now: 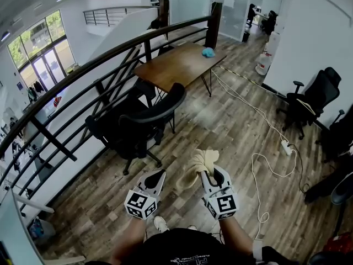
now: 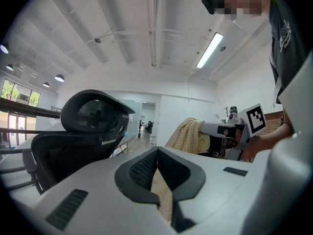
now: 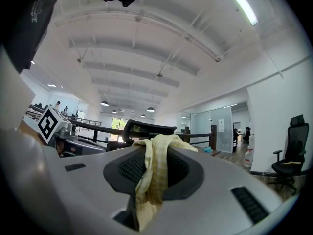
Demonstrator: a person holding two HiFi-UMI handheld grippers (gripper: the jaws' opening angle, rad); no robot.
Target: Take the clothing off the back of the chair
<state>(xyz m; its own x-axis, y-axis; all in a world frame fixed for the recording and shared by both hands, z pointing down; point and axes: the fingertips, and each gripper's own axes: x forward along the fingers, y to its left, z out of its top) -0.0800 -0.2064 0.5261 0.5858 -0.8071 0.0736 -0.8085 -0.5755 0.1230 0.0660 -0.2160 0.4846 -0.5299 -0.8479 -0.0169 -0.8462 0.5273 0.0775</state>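
The yellow checked clothing [image 1: 199, 162] hangs bunched from my right gripper [image 1: 212, 175], which is shut on it. In the right gripper view the cloth [image 3: 154, 173] fills the space between the pads. It is off the black office chair [image 1: 146, 123], which stands just ahead with a bare backrest [image 3: 146, 129]. My left gripper [image 1: 156, 174] is level beside the right one, its jaws meeting at the tips [image 2: 157, 153]. A pale strip shows low in its gap; I cannot tell whether that is cloth or floor. From the left gripper view the cloth [image 2: 188, 136] drapes over the right gripper [image 2: 230, 131].
A black railing [image 1: 110, 59] runs along the left behind the chair. A wooden table [image 1: 176, 65] with a blue thing [image 1: 208, 52] on it stands further on. White cables and a power strip [image 1: 285, 147] lie on the wood floor at right, near another black chair [image 1: 309, 101].
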